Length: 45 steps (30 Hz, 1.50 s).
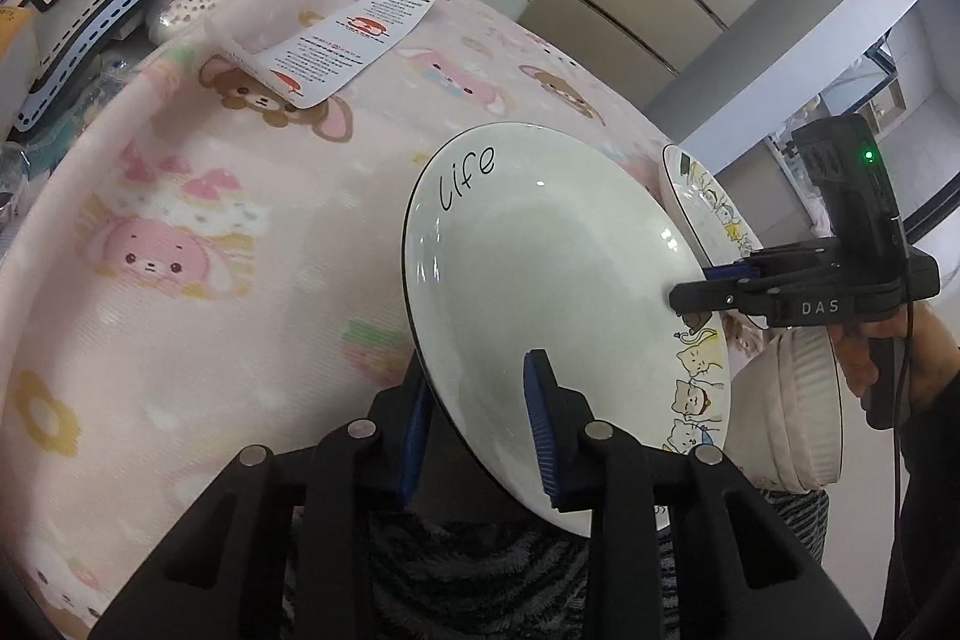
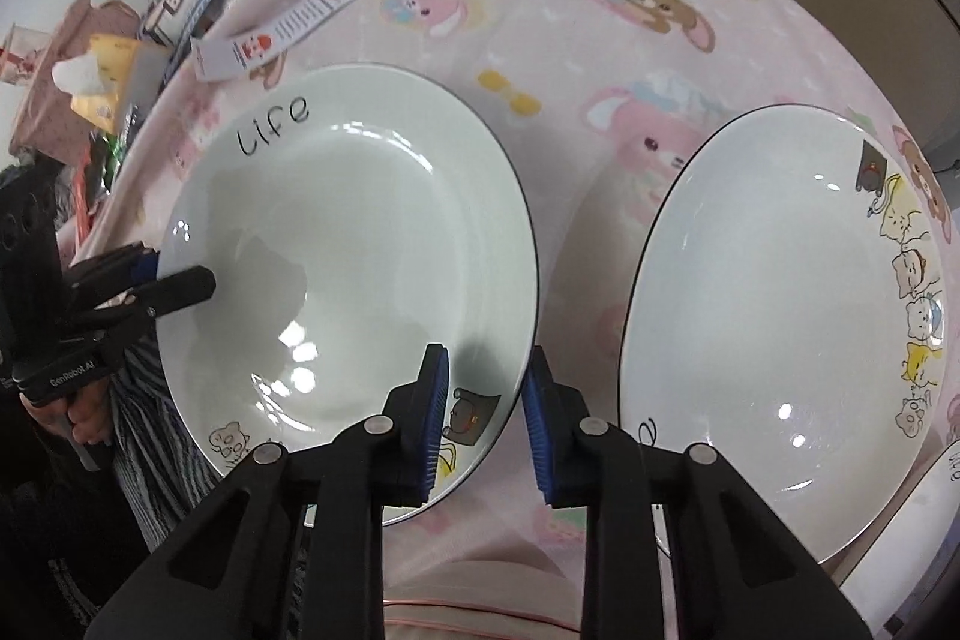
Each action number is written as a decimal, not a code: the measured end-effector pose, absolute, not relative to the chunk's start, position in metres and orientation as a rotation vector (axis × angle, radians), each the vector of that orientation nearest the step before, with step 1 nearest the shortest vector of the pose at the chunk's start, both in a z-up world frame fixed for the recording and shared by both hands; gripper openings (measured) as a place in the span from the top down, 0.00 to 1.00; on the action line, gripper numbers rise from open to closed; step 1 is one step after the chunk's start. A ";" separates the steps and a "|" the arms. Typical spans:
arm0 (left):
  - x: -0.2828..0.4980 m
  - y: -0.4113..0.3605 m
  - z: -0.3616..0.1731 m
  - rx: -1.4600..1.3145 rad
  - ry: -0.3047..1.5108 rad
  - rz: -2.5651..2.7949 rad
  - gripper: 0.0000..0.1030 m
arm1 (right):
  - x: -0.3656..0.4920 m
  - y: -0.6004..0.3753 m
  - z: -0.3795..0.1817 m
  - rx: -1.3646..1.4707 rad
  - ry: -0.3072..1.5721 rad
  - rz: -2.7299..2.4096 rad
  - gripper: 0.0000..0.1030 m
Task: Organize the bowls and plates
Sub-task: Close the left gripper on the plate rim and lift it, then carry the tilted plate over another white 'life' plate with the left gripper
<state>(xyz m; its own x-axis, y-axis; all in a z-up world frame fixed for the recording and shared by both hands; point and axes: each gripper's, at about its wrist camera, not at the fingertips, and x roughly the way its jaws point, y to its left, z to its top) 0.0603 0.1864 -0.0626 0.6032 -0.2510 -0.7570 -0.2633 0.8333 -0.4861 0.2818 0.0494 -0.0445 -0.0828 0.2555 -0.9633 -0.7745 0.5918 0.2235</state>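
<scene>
Left wrist view: the left gripper [image 1: 480,424] straddles the near rim of the "life" plate [image 1: 540,280], one blue pad under the rim, the other on the inner face; its jaws look closed on the rim. The right gripper [image 1: 714,286] bites the far rim from the side. Behind it a second plate [image 1: 714,202] shows edge-on, and a ribbed white bowl [image 1: 798,412] sits low at right.

Right wrist view: the right gripper [image 2: 483,418] has the plate's [image 2: 360,244] rim between its pads; contact with the outer pad cannot be told for sure. The left gripper [image 2: 180,286] pinches the opposite rim. The second plate [image 2: 780,310] lies just beside it on the pink cartoon cloth [image 2: 600,40] covering the surface.

Step in hand: a two-handed grip on the "life" plate, likely for stacking.

Next move: probably a level lift, then across onto the second plate.

View difference: only the left view shows the bowl; only the right shows the second plate's full face.
</scene>
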 end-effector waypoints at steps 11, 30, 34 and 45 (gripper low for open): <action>0.060 0.184 -0.063 -0.564 0.929 0.041 0.78 | 0.274 0.063 -0.050 -0.521 1.429 0.863 0.68; 0.074 0.172 0.009 -0.469 0.709 0.026 0.84 | 0.298 -0.007 0.017 0.009 1.135 0.915 0.89; 0.089 0.159 0.026 -0.450 0.687 0.010 0.85 | 0.303 -0.036 0.029 0.123 1.059 0.893 0.90; 0.164 0.097 0.031 -0.386 0.707 -0.117 0.86 | 0.319 -0.127 0.025 0.295 0.956 0.758 0.91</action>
<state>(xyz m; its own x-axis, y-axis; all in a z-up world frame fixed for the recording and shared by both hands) 0.1641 0.0967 0.0313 0.7571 -0.2337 -0.6100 -0.0244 0.9231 -0.3839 0.3187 -0.1273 0.0253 0.3482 0.6976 -0.6262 -0.4504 0.7103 0.5409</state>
